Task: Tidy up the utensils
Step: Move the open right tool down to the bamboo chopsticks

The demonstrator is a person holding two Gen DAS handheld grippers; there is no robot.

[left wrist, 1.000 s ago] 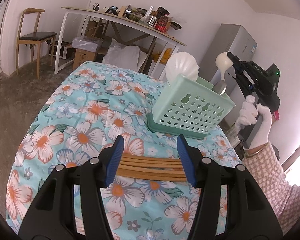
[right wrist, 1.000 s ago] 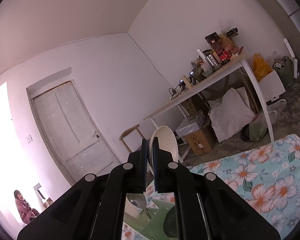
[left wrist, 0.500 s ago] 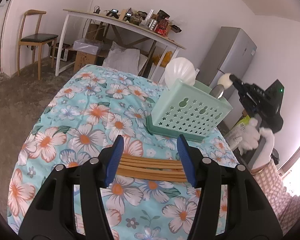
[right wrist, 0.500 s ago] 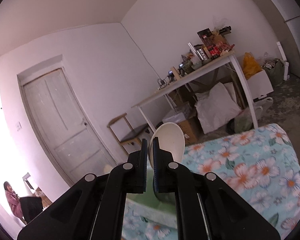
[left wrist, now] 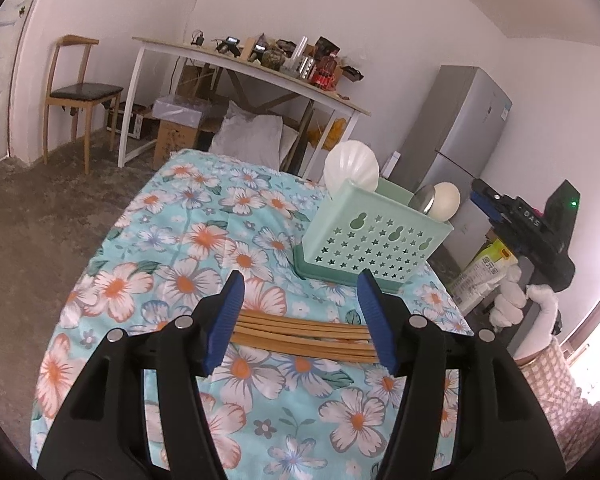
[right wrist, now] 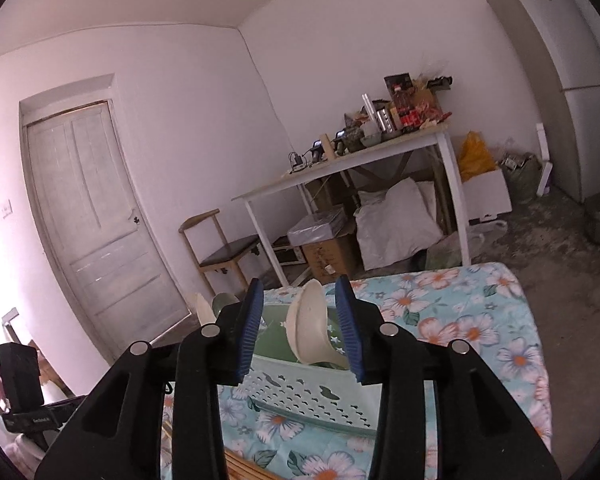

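Several bamboo chopsticks (left wrist: 300, 332) lie crosswise on the floral tablecloth (left wrist: 172, 248). My left gripper (left wrist: 300, 320) hovers open just above them, its jaws widening slightly and its pads touching nothing. Beyond stands the mint-green basket (left wrist: 372, 244), holding a white shell-shaped scoop (left wrist: 351, 166), a metal spoon (left wrist: 423, 199) and a white spoon (left wrist: 446, 197). In the right wrist view my right gripper (right wrist: 300, 324) is opening. The white spoon (right wrist: 310, 332) leans in the basket (right wrist: 300, 378) between its pads, untouched. A white-gloved hand (left wrist: 512, 304) holds that gripper right of the basket.
Behind the bed-like table stand a white desk (left wrist: 260, 68) crowded with items, a wooden chair (left wrist: 80, 92), boxes and bags on the floor, and a grey fridge (left wrist: 460, 132). A door (right wrist: 96, 216) is at the left in the right wrist view.
My right gripper carried the white spoon down to the basket and its jaws parted, leaving the spoon standing inside. It drew back to the right. My left gripper stayed over the chopsticks.
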